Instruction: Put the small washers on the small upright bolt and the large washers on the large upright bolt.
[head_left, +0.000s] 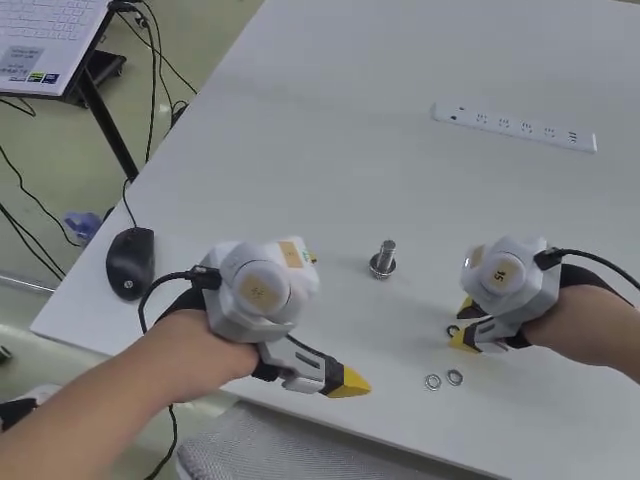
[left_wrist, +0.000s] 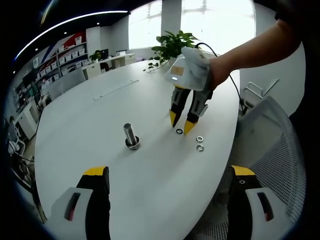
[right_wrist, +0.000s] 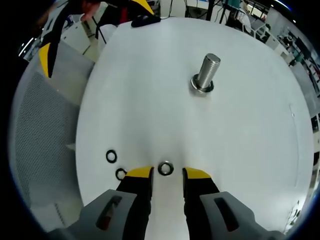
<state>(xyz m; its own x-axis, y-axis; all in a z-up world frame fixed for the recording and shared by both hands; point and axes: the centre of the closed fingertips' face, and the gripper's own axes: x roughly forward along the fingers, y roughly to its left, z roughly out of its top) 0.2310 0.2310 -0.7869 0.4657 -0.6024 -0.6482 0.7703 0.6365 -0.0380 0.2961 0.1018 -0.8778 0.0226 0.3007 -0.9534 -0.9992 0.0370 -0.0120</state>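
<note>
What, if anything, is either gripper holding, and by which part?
Nothing is held. The right gripper has open jaws either side of one washer lying flat on the table, not touching it; the left gripper is open too, nothing between its jaws.

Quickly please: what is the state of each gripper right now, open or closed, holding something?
Left gripper: open, holding nothing.
Right gripper: open, jaws either side of a washer lying on the table, not clamped on it.

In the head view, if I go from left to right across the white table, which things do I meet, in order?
Mouse → left gripper → upright bolt → right gripper.
</note>
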